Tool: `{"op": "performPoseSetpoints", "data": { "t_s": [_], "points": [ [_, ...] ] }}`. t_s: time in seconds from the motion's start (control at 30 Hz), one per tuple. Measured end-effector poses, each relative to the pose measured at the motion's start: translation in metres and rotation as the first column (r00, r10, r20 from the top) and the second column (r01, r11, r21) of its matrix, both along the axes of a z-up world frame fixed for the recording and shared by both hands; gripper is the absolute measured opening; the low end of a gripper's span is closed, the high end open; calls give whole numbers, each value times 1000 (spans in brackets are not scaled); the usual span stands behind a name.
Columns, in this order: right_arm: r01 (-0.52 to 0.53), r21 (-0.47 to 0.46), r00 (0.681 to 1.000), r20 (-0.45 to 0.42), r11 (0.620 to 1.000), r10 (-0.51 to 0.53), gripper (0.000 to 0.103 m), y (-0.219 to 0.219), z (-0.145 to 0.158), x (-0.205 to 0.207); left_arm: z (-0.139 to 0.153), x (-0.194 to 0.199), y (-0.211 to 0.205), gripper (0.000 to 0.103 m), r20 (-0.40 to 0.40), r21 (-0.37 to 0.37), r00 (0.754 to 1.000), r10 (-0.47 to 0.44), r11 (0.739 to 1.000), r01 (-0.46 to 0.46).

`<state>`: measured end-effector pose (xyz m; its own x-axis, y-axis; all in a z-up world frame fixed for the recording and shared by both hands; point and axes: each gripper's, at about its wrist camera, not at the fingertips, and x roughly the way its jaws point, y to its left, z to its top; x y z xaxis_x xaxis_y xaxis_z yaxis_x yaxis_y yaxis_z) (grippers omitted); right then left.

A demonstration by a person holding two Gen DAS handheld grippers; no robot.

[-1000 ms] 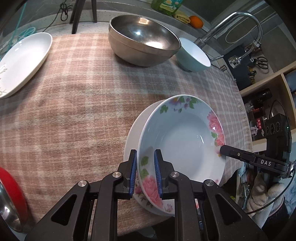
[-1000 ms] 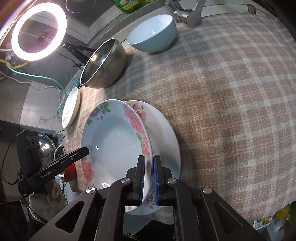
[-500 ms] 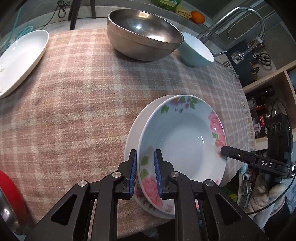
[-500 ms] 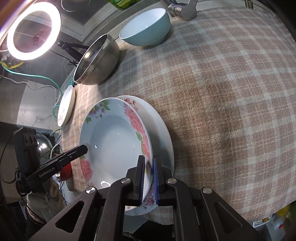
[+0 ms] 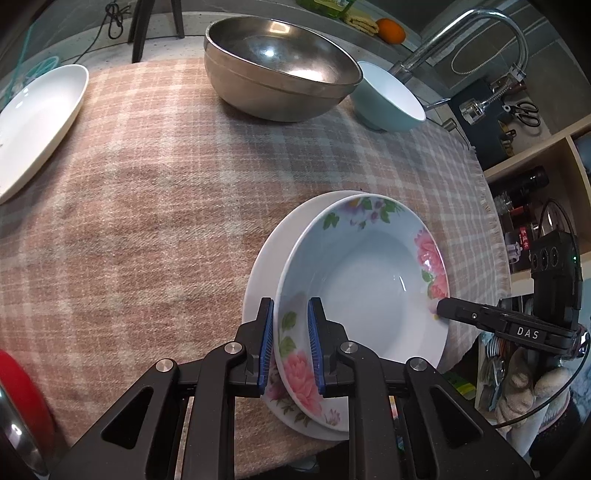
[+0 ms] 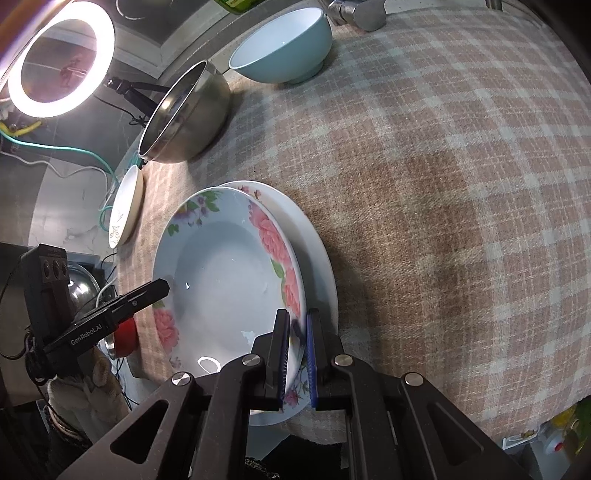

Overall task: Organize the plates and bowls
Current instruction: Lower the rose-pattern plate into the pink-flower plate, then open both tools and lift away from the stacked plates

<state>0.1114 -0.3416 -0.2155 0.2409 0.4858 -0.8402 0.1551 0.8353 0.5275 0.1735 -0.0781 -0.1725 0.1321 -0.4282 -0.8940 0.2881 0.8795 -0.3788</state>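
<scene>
Both grippers, left (image 5: 291,343) and right (image 6: 296,354), clamp a floral bowl (image 5: 365,291) over a white plate (image 5: 266,258) at the tablecloth's (image 5: 147,206) near edge, steel bowl (image 5: 277,81) beyond.

1. We note a work surface covered by a plaid cloth (image 5: 155,192) in pink, beige and grey, with a fringed edge at the right of the left wrist view.
2. Behind it runs a speckled grey counter (image 5: 85,40), carrying black tripod legs (image 5: 138,29) and a dark cable.
3. A curved chrome faucet (image 5: 476,33) stands at the far right corner; a green bottle, a yellow sponge and an orange (image 5: 392,30) sit near the wall.
4. An open wooden shelf unit (image 5: 532,162) to the right holds dark bottles.
5. A lit ring light (image 6: 59,66) glows at upper left in the right wrist view, with green and white cables trailing beneath it.
</scene>
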Motion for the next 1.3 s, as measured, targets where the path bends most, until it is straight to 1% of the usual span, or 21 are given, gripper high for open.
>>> {"op": "performPoseSetpoints", "data": {
  "t_s": [0.47, 0.57, 0.7, 0.9, 1.07, 1.2, 1.3],
  "points": [
    [-17, -19, 1000, 0, 1000, 17, 8, 1, 2, -6, 0, 0, -1, 16, -3, 1, 1000, -6, 1000, 6],
    [-22, -18, 1000, 4, 1000, 22, 11, 3, 3, -6, 1, 0, -1, 16, 3, 6, 1000, -6, 1000, 6],
    [-37, -47, 999, 19, 998, 38, 11, 5, 6, -8, 2, -2, -1, 16, 8, 13, 1000, -12, 1000, 12],
    [-38, -55, 999, 29, 998, 40, 11, 4, 8, -10, 3, -4, 2, 16, 11, 6, 1000, -3, 1000, 3],
    [-26, -120, 996, 79, 992, 36, 11, 0, 23, -16, 9, -5, 11, 16, 15, -11, 1000, 19, 1000, -19],
    [-12, -135, 993, 118, 991, 28, 11, -2, 38, -18, 20, -8, 22, 16, 34, -35, 998, 43, 999, -41],
    [-22, -157, 985, 165, 987, 48, 12, 6, 52, -16, 31, -10, 34, 16, 60, -45, 996, 60, 997, -57]
  ]
}}
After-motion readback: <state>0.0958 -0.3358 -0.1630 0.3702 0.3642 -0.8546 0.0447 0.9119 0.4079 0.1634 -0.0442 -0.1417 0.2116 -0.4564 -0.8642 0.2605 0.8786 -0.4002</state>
